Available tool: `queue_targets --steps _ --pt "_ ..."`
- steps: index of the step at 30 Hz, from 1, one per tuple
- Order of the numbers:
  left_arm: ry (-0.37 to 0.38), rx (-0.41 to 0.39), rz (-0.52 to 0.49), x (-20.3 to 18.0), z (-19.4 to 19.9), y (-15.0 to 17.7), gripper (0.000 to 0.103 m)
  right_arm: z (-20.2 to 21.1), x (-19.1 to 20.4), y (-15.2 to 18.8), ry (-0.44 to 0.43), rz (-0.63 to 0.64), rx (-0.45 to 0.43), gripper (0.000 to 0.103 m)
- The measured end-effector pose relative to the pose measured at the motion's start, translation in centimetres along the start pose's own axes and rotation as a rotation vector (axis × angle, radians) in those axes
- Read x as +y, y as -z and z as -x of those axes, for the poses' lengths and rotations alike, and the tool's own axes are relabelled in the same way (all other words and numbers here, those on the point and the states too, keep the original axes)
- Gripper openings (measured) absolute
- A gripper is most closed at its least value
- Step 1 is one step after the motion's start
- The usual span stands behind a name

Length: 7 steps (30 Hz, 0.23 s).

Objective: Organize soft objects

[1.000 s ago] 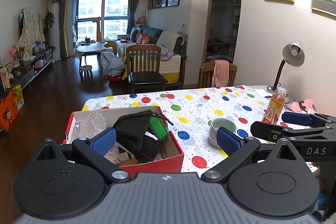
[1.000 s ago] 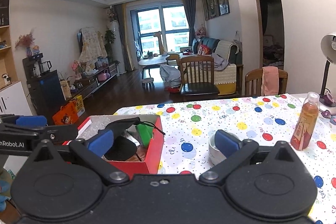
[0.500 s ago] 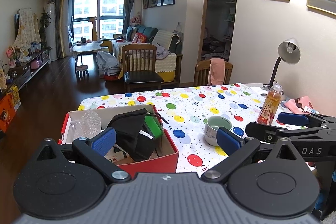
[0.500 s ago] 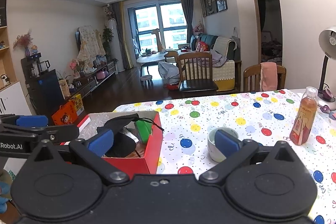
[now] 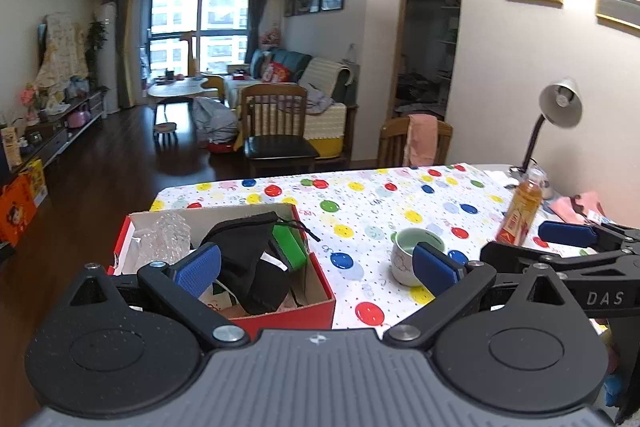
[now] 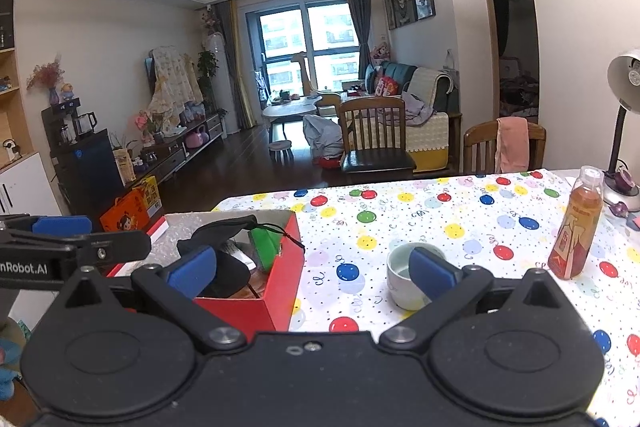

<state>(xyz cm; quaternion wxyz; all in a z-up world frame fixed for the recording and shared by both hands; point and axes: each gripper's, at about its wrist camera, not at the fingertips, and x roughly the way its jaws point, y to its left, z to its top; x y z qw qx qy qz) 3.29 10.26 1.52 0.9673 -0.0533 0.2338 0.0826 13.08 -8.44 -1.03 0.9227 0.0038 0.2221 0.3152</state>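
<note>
A red cardboard box (image 5: pixel 320 301) (image 6: pixel 288 275) stands on the table's near left part. In it lie a black cloth item (image 5: pixel 248 251) (image 6: pixel 224 231), a green soft block (image 5: pixel 290 247) (image 6: pixel 264 243) and clear bubble wrap (image 5: pixel 164 237). My left gripper (image 5: pixel 316 269) is open and empty, held back from the box's near side. My right gripper (image 6: pixel 312 269) is open and empty, between the box and a cup. A pink cloth (image 5: pixel 576 207) lies at the table's right edge.
A white cup (image 5: pixel 412 255) (image 6: pixel 404 279) stands right of the box on the dotted tablecloth (image 5: pixel 380 203). An orange drink bottle (image 5: pixel 520 211) (image 6: pixel 576 223) and a desk lamp (image 5: pixel 556 111) stand at the right. Two wooden chairs (image 5: pixel 276 123) are beyond the table.
Both grippers have drawn back and risen slightly, so the box and cup sit a little farther away. Both stay open. Nothing on the table moved.
</note>
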Motion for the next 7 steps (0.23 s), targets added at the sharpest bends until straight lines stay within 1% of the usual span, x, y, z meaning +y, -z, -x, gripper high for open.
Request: queue_targets --steps 7 --pt "-0.078 0.003 0.039 -2.0 -1.0 -0.5 0.103 -0.3 -3.0 -0.8 -0.036 0.017 0.017 0.103"
